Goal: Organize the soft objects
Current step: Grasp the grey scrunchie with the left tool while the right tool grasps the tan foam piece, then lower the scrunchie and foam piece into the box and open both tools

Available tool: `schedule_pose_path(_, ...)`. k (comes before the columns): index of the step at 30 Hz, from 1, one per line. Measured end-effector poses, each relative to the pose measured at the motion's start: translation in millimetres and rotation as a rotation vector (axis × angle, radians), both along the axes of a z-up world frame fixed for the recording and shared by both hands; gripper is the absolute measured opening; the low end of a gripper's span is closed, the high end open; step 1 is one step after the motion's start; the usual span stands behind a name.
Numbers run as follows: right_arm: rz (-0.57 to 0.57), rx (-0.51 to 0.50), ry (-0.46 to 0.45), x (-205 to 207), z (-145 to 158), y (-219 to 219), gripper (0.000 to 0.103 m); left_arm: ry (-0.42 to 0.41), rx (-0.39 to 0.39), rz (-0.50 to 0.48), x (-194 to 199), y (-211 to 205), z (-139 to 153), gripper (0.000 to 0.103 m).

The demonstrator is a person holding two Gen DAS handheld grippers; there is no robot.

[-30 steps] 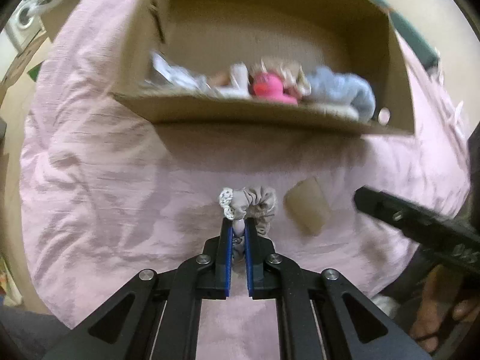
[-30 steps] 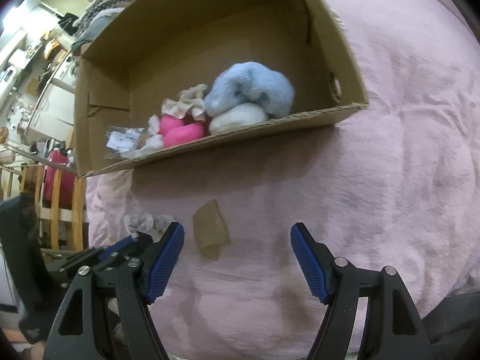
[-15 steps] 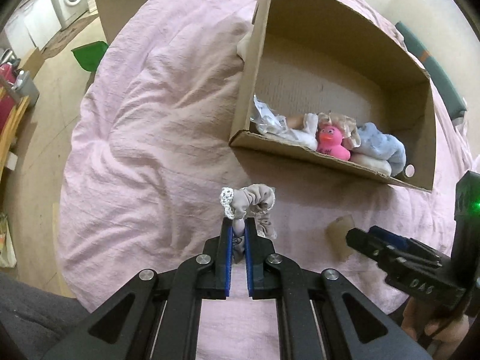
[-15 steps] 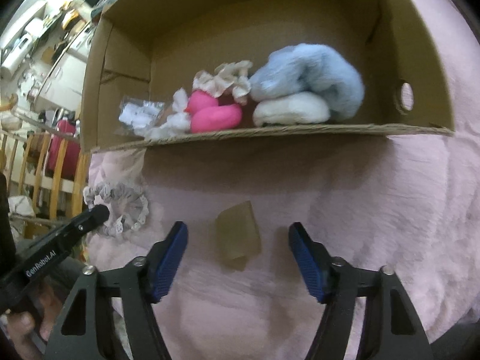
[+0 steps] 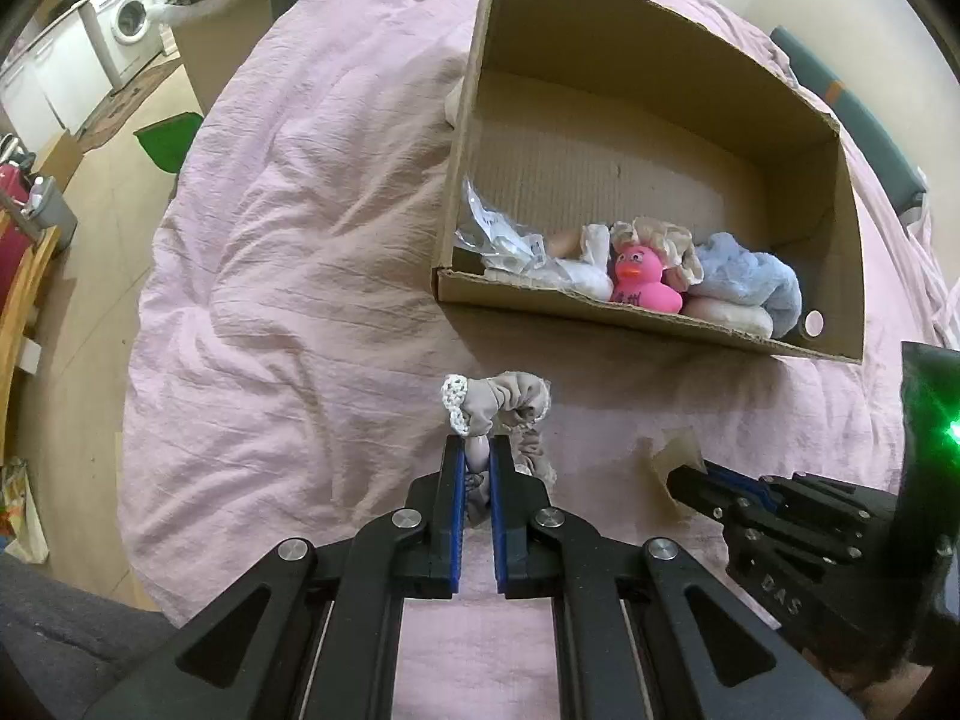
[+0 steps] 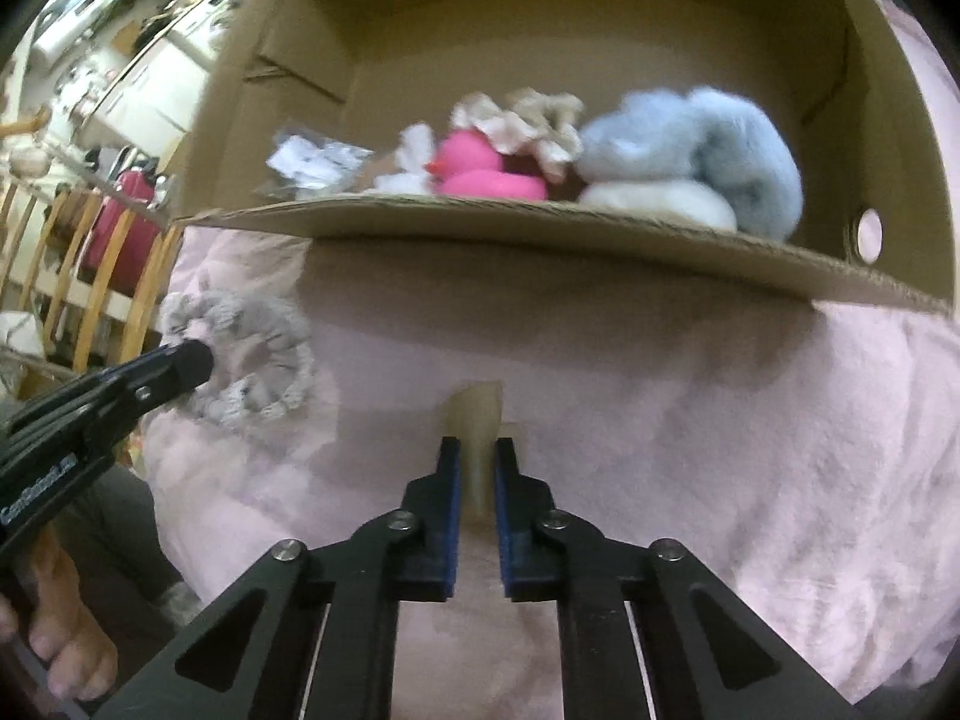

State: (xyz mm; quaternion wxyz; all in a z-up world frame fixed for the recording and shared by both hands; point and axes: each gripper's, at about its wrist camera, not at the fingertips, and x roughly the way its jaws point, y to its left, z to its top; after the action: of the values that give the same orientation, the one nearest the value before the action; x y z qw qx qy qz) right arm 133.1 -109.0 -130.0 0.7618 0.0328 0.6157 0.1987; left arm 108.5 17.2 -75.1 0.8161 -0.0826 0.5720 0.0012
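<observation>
My left gripper (image 5: 474,444) is shut on a grey scrunchie (image 5: 504,399) with white lace trim, held just above the pink bedspread (image 5: 270,300). In the right wrist view the scrunchie (image 6: 252,354) hangs from the left gripper (image 6: 198,363) at the left. My right gripper (image 6: 477,447) is shut on a small tan soft piece (image 6: 477,411) that lies on the bedspread in front of the cardboard box (image 6: 540,222). The box (image 5: 600,312) holds a pink duck (image 5: 639,276), a blue plush (image 5: 750,276), a white pad, a frilly scrunchie and a clear bag.
The box lies open toward me on the bed. A green object (image 5: 168,141) and a washing machine (image 5: 129,18) are on the floor at the left. Wooden rails (image 6: 78,276) and a red case (image 6: 120,222) stand beyond the bed's left edge. A hand (image 6: 54,630) holds the left gripper.
The right gripper moved in over the tan piece and its jaws closed on it. The left gripper, still holding the scrunchie, drew back from the box.
</observation>
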Motion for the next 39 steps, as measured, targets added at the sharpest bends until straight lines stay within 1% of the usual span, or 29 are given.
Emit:
schedule_pose_path(4, 0.004, 0.024, -0.024, -4.9, 8.9, -0.1, 0.011, -0.007, 0.018, -0.003, -1.7, -1.5, 0.5, 0.007)
schedule_pose_path(12, -0.029, 0.084, -0.057, -7.9, 28.6, -13.3, 0.011, -0.035, 0.053, 0.0, -5.9, -3.3, 5.7, 0.007)
schedule_pose_path(17, -0.058, 0.126, -0.094, -12.0, 46.4, -27.0, 0.011, -0.117, 0.076, -0.012, -16.0, -7.8, 26.7, 0.007)
schedule_pose_path(23, -0.101, 0.174, -0.173, -16.8, 79.7, -45.2, 0.011, -0.22, 0.084, -0.021, -23.9, -8.0, 59.3, 0.007)
schedule_pose_path(28, -0.148, 0.225, -0.233, -8.6, 106.2, -62.2, 0.011, -0.288, 0.062, -0.011, -11.0, -2.9, 90.6, 0.007)
schedule_pose_path(30, -0.156, 0.25, -0.252, -2.4, 115.1, -66.7, 0.011, -0.308, 0.061, -0.015, -2.0, -2.6, 98.6, 0.007)
schedule_pose_path(32, -0.16, 0.254, -0.273, 5.3, 122.7, -70.0, 0.011, -0.325, 0.066, -0.02, 4.3, -3.6, 104.9, 0.007)
schedule_pose_path(35, -0.16, 0.259, -0.295, 16.0, 129.8, -71.8, 0.011, -0.352, 0.083, -0.034, 17.6, -6.5, 114.6, 0.007)
schedule_pose_path(39, -0.164, 0.249, -0.313, 31.6, 130.6, -73.9, 0.011, -0.384, 0.108, -0.054, 34.8, -11.1, 121.7, 0.007)
